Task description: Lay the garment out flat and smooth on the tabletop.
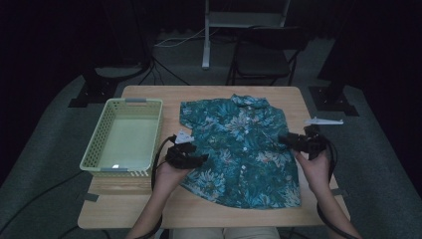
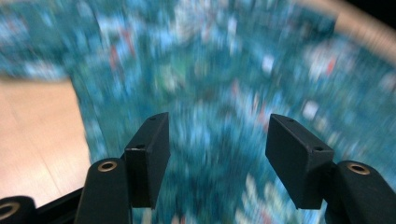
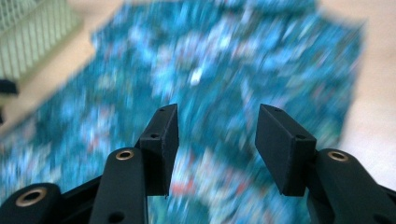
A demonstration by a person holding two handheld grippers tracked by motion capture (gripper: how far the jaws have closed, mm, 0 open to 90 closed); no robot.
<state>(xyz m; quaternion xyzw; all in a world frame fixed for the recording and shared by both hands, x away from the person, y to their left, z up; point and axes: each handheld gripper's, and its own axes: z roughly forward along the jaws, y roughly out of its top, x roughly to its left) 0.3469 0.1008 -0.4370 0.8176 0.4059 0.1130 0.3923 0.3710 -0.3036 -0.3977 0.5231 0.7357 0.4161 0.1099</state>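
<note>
A teal floral short-sleeved shirt (image 1: 239, 149) lies spread flat and buttoned on the wooden table (image 1: 129, 204), collar at the far side. My left gripper (image 1: 198, 158) hovers at the shirt's left edge, near the left sleeve. In the left gripper view the left gripper (image 2: 217, 128) is open over the blurred shirt (image 2: 224, 70), with nothing between its jaws. My right gripper (image 1: 287, 140) sits at the shirt's right edge, by the right sleeve. The right gripper view has the right gripper (image 3: 215, 119) open too, with the shirt (image 3: 210, 60) below it and no cloth pinched.
A pale green plastic basket (image 1: 153, 130) stands on the table's left side, also seen as the basket (image 3: 28, 32) in the right gripper view. A small white object (image 1: 323, 121) lies near the right table edge. A dark folding chair (image 1: 263, 55) stands behind the table.
</note>
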